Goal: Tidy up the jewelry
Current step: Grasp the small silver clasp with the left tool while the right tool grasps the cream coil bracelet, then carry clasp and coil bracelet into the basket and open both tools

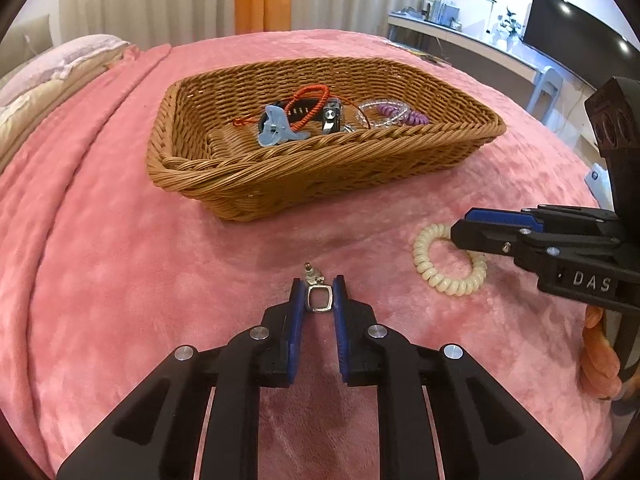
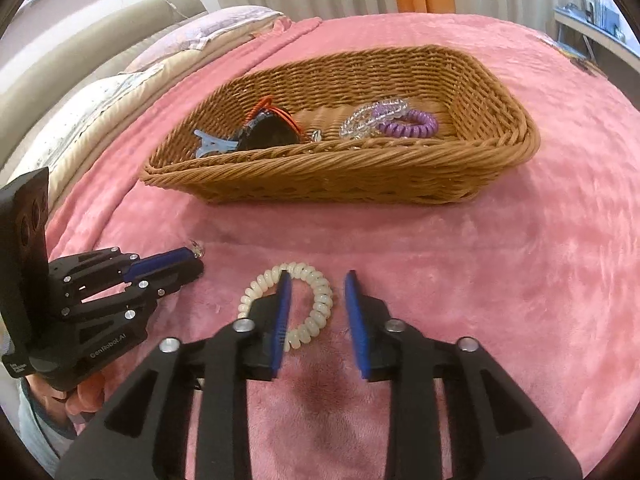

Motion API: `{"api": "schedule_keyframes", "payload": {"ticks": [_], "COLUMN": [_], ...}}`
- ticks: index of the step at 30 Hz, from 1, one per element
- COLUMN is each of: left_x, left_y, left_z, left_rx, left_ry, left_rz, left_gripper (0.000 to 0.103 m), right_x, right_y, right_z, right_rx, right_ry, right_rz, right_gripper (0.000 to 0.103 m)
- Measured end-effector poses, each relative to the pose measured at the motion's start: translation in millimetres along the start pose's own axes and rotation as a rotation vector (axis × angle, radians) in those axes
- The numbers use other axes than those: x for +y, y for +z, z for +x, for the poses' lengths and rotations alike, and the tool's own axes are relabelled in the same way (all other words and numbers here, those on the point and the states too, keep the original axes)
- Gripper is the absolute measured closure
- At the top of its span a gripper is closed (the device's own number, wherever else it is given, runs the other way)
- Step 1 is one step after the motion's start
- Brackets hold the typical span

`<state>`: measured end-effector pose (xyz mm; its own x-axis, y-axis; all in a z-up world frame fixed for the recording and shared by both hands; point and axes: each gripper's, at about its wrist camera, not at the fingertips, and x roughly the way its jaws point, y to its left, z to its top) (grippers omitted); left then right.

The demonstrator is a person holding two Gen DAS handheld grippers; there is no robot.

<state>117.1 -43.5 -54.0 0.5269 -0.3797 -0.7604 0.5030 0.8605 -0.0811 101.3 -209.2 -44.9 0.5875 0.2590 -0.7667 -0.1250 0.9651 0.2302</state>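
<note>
The left gripper [image 1: 318,286] pinches a small square silver ring [image 1: 319,299] between its blue pads, low over the pink blanket [image 1: 120,280]. The right gripper [image 2: 316,280] stands spread, one finger [image 2: 282,304] inside the loop of a cream spiral hair tie [image 2: 320,300] lying on the blanket, its pads not pressing it. Beyond both sits a wicker basket [image 1: 280,184] holding a blue claw clip [image 1: 274,128], a red cord bracelet [image 1: 308,100], a clear bead bracelet [image 2: 360,118] and a purple spiral tie [image 2: 408,124]. Only the left wrist view shows the desk [image 1: 460,36] and dark monitor [image 1: 576,28]; only the right wrist view shows pillows [image 2: 120,92] and a hand [image 2: 80,396] holding the left gripper.
</note>
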Motion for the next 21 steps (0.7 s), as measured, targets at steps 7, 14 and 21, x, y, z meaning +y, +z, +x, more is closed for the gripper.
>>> {"api": "schedule_keyframes", "payload": {"ticks": [7,14,21], "left_x": [-0.7,-15.3,-33.3], "left_y": [-2.3,-12.1,-14.5], "left_z": [-5.0,-28.7,-62.4], "left_rx": [-0.025,-0.105,-0.197], "left_ry": [-0.023,-0.066,-0.072], "left_rz": [0.007,0.06,0.103], "left_gripper": [0.091,0.091,0.091], "right_x": [23.2,29.7,28.2], "right_y": [-2.9,-5.2,-1.9], "right_z": [13.5,-16.6,-56.5], "right_rx": [0.038,-0.068,-0.146], "right_ry": [-0.097,-0.035,0.024], "right_rz": [-0.123,-0.156,-0.129], "right_gripper": [0.079,0.093,0.093]}}
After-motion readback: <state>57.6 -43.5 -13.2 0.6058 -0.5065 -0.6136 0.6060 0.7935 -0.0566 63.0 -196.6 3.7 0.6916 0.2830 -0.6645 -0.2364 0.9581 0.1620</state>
